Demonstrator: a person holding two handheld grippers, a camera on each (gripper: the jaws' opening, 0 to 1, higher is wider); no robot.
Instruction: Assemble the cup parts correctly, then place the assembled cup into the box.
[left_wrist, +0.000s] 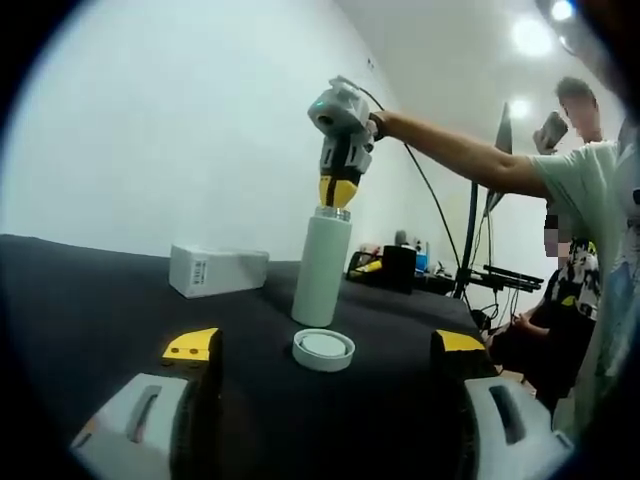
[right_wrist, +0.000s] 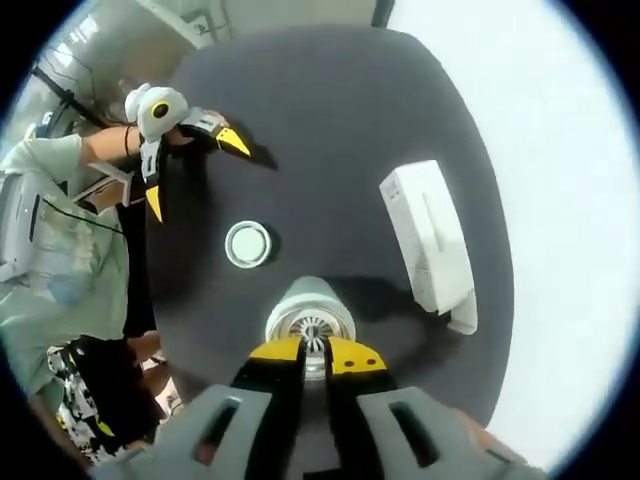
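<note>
Upright, tall white cup body (left_wrist: 322, 265), round white lid (left_wrist: 323, 349) beside.

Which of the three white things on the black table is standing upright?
The tall white cup body, under the right gripper. The round lid lies flat beside it, and the white box lies lengthwise.

The right gripper (right_wrist: 315, 352) hides part of the cup's (right_wrist: 310, 318) mouth.
</note>
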